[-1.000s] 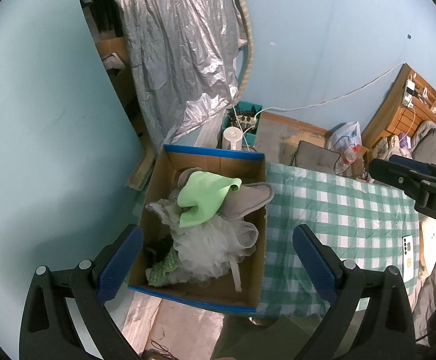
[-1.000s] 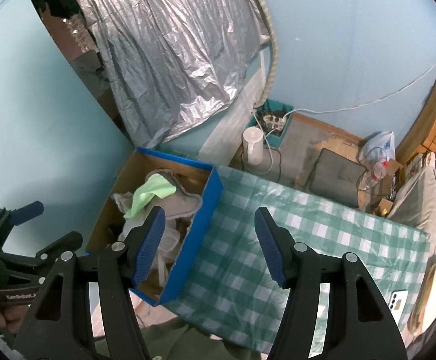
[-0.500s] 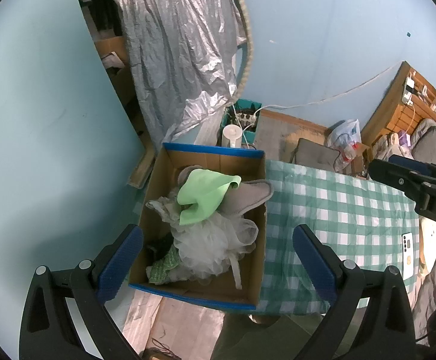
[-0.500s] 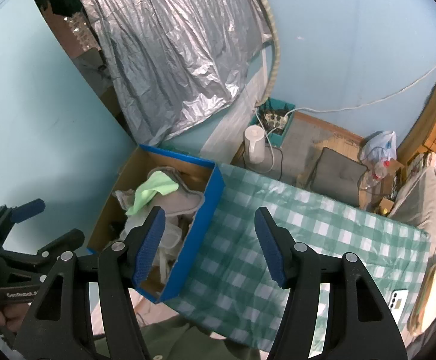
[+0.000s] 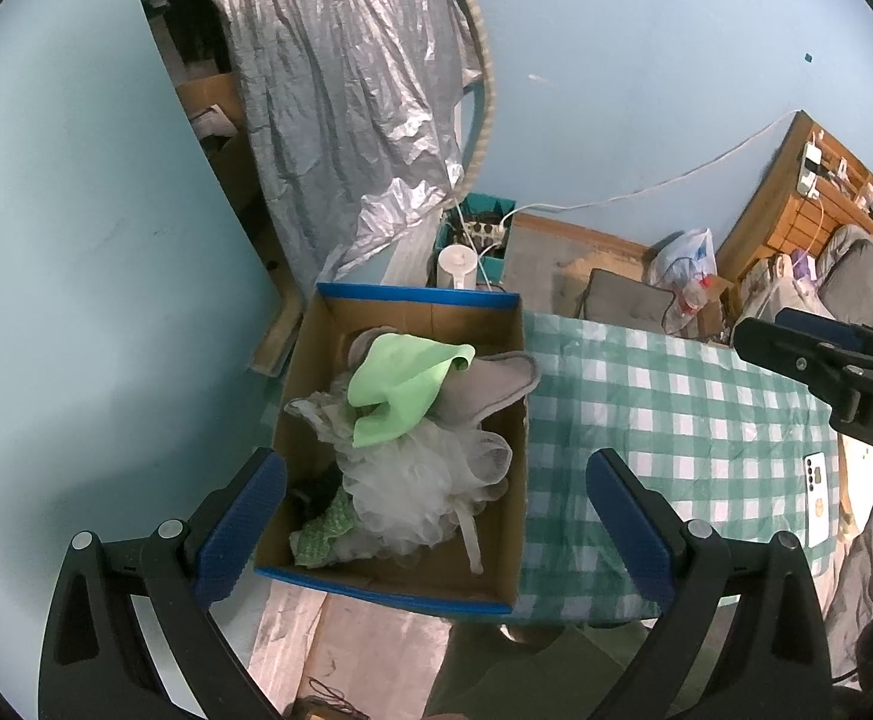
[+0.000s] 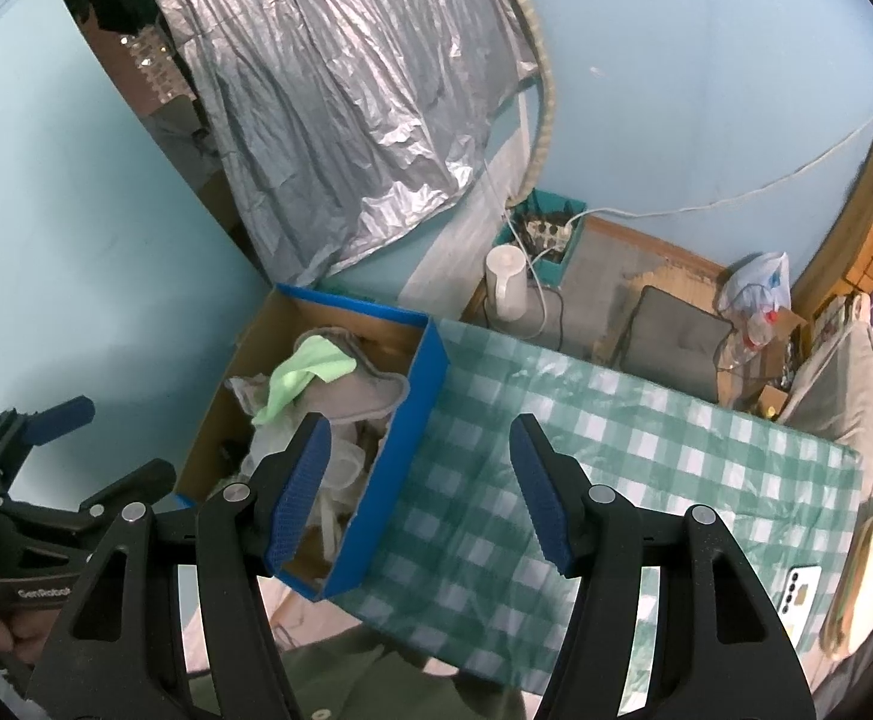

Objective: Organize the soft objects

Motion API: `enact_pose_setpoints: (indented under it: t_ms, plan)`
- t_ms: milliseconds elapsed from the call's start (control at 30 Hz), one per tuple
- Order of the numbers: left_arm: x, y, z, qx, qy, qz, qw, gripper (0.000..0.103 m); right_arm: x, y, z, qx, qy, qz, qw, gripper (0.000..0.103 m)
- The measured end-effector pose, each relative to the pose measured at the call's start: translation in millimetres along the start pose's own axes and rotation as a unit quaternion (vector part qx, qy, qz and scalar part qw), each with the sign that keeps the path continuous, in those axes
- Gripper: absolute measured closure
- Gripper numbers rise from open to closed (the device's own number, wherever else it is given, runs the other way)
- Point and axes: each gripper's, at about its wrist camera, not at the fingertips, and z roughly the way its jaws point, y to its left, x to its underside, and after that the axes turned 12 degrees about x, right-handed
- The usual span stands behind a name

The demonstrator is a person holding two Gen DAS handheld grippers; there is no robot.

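Observation:
A blue-rimmed cardboard box (image 5: 514,438) sits at the left end of a green-checked table (image 5: 676,420). It holds a light green cloth (image 5: 400,384), a grey insole-shaped pad (image 5: 490,387), a white mesh bath pouf (image 5: 418,492) and a green knitted piece (image 5: 328,525). My left gripper (image 5: 436,516) is open and empty, held above the box. My right gripper (image 6: 418,486) is open and empty, above the box's right wall (image 6: 400,468). The box contents also show in the right wrist view (image 6: 310,378).
A white phone (image 5: 815,498) lies on the table's right end. Beyond the table stand a white jug (image 5: 457,264), a teal crate with a power strip (image 5: 484,234), a grey cushion (image 5: 622,300) and a silver sheet (image 5: 352,90) on the wall.
Both grippers have drifted slightly; the view of the box has shifted a little. Both stay open and empty. The objects in the box have not moved.

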Motion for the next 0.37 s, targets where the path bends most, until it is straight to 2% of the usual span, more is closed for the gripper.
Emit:
enact_pose_setpoints:
  t_ms: [367]
  plan:
    - [-1.3, -1.3, 2.0, 0.002, 0.002, 0.004, 1.0, 0.002, 2.5, -1.3, -2.6, 0.001, 0.002, 0.002, 1.0, 0.042]
